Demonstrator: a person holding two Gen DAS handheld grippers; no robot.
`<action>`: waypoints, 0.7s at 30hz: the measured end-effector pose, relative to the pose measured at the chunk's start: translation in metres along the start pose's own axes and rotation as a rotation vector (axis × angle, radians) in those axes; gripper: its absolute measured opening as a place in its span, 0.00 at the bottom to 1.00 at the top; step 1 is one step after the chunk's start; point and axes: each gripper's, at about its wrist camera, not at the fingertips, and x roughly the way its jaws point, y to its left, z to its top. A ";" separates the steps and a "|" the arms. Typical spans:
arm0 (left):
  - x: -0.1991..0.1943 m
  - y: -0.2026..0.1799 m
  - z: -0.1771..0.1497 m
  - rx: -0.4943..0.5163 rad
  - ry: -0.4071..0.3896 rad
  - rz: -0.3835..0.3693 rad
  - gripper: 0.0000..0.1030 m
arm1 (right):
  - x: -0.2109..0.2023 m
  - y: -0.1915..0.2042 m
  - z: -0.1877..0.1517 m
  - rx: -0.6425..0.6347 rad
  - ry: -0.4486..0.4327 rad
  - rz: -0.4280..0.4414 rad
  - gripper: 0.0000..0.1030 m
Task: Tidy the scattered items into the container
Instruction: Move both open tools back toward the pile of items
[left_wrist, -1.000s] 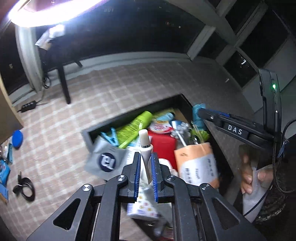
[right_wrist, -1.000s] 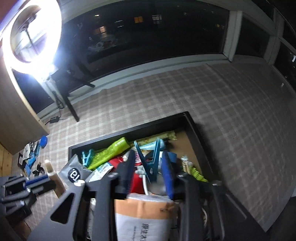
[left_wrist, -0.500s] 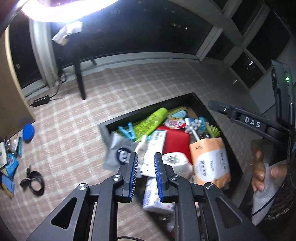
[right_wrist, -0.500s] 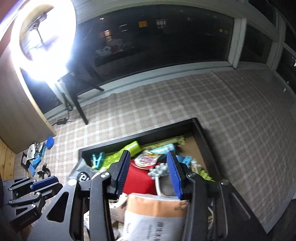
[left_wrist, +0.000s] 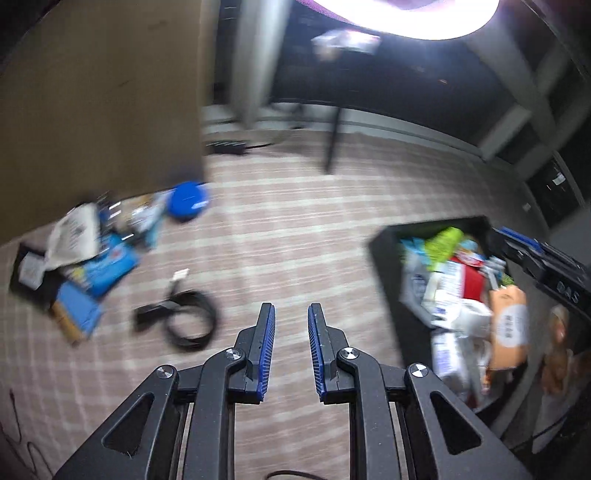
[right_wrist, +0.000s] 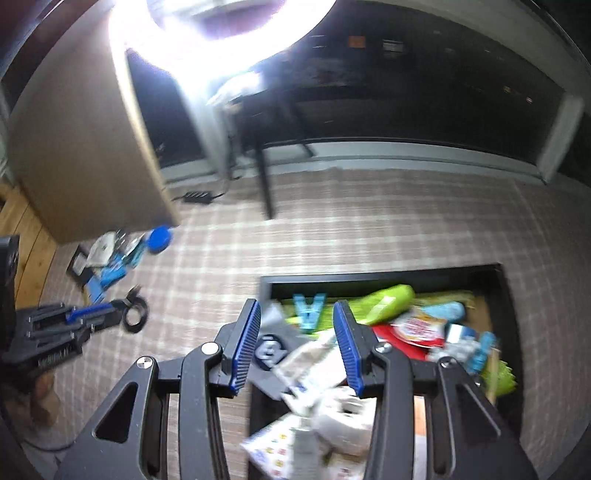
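My left gripper (left_wrist: 291, 308) hangs open and empty over checked carpet; it also shows at the left of the right wrist view (right_wrist: 123, 306). A coiled black cable (left_wrist: 188, 321) lies just left of it. Farther left is a pile of blue packets (left_wrist: 107, 266), a white bag (left_wrist: 74, 232) and a round blue lid (left_wrist: 186, 201). The black container (left_wrist: 384, 251), full of packets, sits to the right. My right gripper (right_wrist: 296, 304) is open over the left end of the container (right_wrist: 369, 275), above a blue peg (right_wrist: 308, 310) and holding nothing. Both views are blurred.
A wooden cabinet (left_wrist: 103, 92) stands behind the pile. A thin black table leg (left_wrist: 332, 140) and a power strip (left_wrist: 229, 147) are by the far wall. A person's hand (left_wrist: 557, 354) holds the right gripper beside the container.
The left gripper let a white tube drop into the container and swung left toward the scattered pile. The right gripper released the blue peg into the container and also shifted left.
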 end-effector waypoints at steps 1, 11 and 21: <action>0.000 0.011 -0.001 -0.015 0.000 0.014 0.17 | 0.006 0.011 0.001 -0.019 0.011 0.012 0.39; 0.003 0.148 -0.022 -0.264 0.019 0.145 0.17 | 0.066 0.115 -0.004 -0.208 0.121 0.134 0.39; 0.019 0.203 -0.035 -0.390 0.043 0.155 0.17 | 0.125 0.207 -0.007 -0.404 0.210 0.205 0.38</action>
